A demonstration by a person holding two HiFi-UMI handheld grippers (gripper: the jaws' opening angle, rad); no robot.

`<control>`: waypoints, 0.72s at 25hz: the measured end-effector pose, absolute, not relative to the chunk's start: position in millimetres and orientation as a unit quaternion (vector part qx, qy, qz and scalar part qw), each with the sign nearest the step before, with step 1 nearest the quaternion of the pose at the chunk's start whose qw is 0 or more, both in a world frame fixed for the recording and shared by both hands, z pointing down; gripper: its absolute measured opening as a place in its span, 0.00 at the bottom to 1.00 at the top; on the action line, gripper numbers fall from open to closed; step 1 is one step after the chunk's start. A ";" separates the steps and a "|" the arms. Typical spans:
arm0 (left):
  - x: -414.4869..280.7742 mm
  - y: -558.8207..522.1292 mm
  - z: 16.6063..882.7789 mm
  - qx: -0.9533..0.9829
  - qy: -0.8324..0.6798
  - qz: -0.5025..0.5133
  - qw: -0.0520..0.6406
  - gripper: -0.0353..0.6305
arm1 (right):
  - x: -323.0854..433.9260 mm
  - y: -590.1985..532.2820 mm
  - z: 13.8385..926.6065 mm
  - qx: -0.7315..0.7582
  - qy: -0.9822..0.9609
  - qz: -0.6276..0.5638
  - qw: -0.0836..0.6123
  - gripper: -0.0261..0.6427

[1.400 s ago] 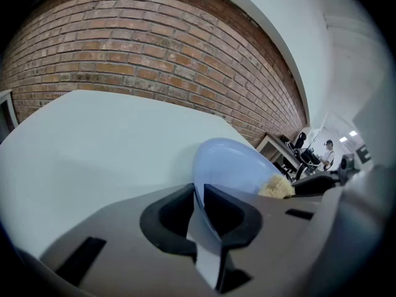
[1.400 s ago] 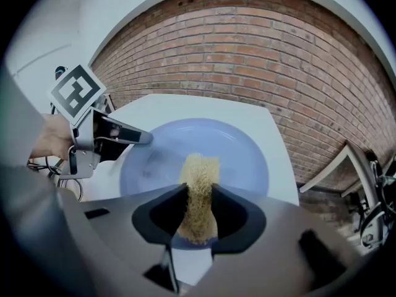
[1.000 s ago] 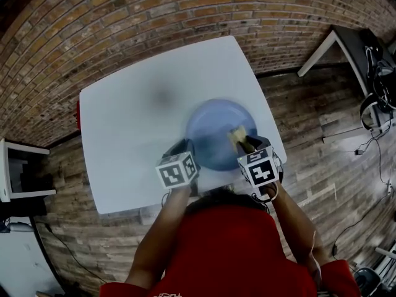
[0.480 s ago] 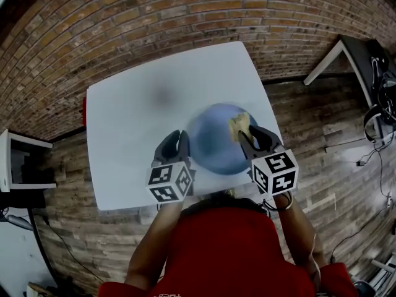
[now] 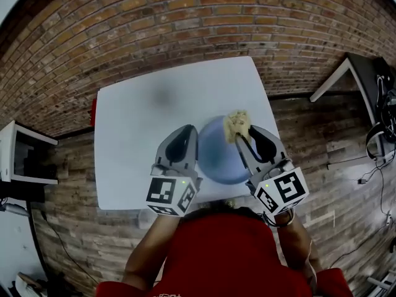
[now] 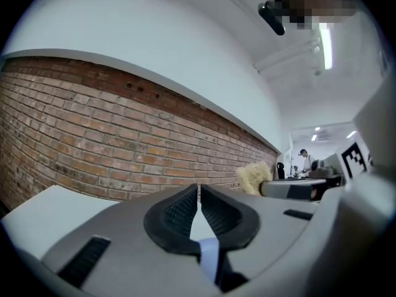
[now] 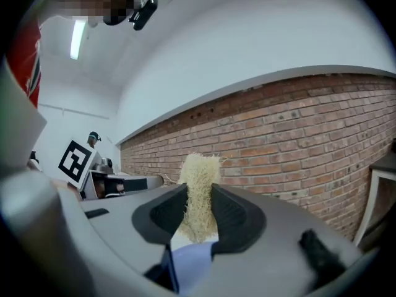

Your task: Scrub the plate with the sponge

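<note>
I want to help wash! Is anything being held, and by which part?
The right hand-held gripper pinches the sponge by its middle, top poking out. The left hand-held gripper holds nothing; its jaws have just been closing.

Rear wall (image 5: 185,17): exposed red-brown brick, running the full width behind the white tabletop (image 5: 136,159). White surface (image 6: 185,36) above the brickwork, with a lit strip lamp (image 6: 326,45) overhead (seen from the left gripper view). Floor (image 5: 322,141): weathered wood-look planks. Left of the tabletop stands a white shelf unit (image 5: 21,159). To the right is a dark-topped desk (image 5: 356,67) on white legs, with cables (image 5: 371,144) trailing nearby.
</note>
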State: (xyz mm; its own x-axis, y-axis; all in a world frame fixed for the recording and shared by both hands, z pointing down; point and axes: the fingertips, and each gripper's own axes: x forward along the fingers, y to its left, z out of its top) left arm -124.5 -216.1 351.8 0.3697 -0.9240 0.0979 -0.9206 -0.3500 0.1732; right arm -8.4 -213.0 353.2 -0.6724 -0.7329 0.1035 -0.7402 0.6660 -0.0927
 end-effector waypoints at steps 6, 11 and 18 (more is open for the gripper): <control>-112.2 -209.8 332.2 0.829 -0.554 -0.016 0.070 0.08 | -14.1 -203.3 329.7 0.390 -0.920 0.042 -0.003 0.22; -98.8 -206.0 321.6 0.837 -0.545 -0.017 0.051 0.08 | -16.5 -197.8 327.3 0.381 -0.924 0.041 -0.010 0.22; -90.6 -203.2 320.3 0.839 -0.542 -0.018 0.050 0.07 | -15.9 -194.3 330.4 0.375 -0.926 0.042 -0.009 0.22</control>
